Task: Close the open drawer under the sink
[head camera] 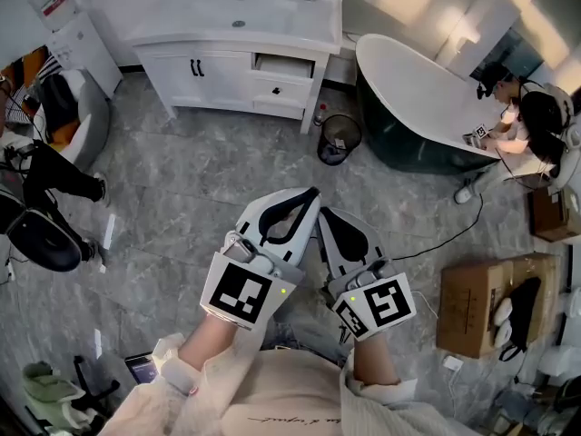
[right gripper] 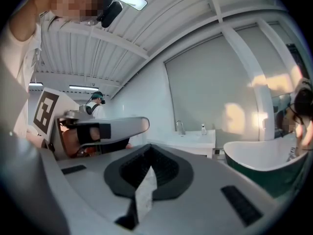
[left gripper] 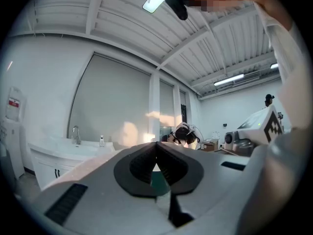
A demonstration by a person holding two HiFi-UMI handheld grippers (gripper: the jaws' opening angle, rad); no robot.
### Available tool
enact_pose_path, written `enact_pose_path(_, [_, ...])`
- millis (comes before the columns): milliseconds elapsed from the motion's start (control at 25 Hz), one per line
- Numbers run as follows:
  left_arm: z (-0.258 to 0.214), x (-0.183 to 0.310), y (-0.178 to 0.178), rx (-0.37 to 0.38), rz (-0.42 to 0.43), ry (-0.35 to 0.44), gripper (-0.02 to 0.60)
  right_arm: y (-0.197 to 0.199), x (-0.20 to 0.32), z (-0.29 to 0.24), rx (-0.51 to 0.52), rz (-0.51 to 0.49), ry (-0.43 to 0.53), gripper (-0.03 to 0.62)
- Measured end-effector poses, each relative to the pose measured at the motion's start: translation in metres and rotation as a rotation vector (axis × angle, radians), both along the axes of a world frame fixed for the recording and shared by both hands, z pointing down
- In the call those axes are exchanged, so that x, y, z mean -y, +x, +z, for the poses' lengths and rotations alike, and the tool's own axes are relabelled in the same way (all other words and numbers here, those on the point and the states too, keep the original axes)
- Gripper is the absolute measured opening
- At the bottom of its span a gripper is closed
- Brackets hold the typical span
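Drawer (head camera: 283, 64), white and slid partly out, sits just under the sink (head camera: 238, 18), at its right. Left claw (head camera: 312, 194) and right claw (head camera: 324, 214), well apart from the sink, are both closed, empty.

Under you lies a floor (head camera: 200, 180) of large grey, marbled tiles. The white sink cabinet (head camera: 227, 73) stands on it on short legs, against the far wall. Just to the right of the cabinet's right leg sits a round black waste bin (head camera: 339, 139). Further right of the cabinet, a dark green bathtub (head camera: 408, 107) with a white inside rests on the tiles. Left of the cabinet, a grey chair (head camera: 89, 121) stands on the floor. Well away from the cabinet, nearer you and to the right, lies a cardboard box (head camera: 472, 302). A thin black cable (head camera: 445, 239) curves over the tiles on that same side.
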State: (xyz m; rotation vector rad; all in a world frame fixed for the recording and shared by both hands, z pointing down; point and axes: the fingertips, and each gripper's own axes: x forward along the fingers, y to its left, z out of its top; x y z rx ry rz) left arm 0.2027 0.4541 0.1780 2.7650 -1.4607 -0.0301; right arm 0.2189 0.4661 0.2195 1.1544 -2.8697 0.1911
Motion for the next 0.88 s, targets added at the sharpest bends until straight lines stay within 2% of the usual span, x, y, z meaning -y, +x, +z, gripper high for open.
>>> enact_pose_path(480, [0.007, 0.022, -0.009, 0.006, -0.046, -0.005, 0.015, -0.006, 0.022, 0.009, 0.005, -0.029, -0.019, 0.009])
enact_pose_path(880, [0.012, 0.103, -0.045, -0.007, -0.027, 0.012, 0.015, -0.042, 0.100, 0.017, -0.003, -0.001, -0.032, 0.009])
